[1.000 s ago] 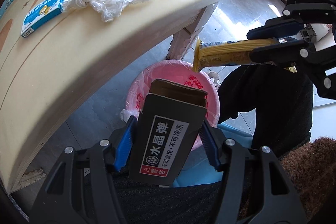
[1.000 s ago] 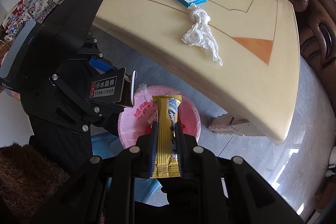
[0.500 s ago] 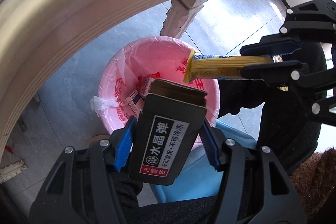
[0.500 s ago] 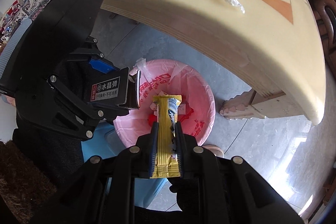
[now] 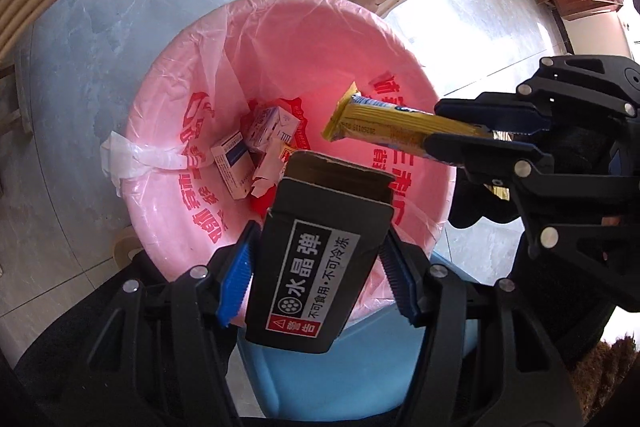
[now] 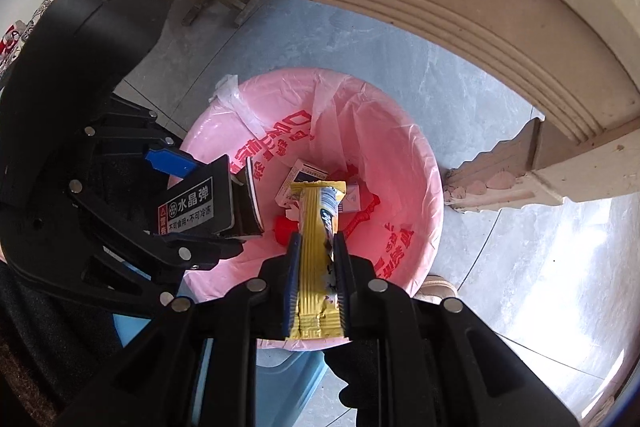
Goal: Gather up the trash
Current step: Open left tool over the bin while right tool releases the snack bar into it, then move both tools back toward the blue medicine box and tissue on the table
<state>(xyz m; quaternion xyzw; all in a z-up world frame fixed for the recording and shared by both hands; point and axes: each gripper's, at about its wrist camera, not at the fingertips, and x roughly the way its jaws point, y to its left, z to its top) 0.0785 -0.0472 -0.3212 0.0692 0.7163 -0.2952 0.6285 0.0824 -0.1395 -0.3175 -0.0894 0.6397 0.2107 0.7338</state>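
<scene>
Between the left tongs (image 5: 316, 267): black box (image 5: 312, 267), over bin (image 5: 168, 227).

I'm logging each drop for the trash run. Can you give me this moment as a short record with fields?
left gripper: shut on a black box, over the bin
right gripper: shut on a yellow wrapper, over the bin
bin: pink liner, on the floor beside the table leg
already in the bin: small cartons, something red
released yet: no, both pieces are gripped
</scene>
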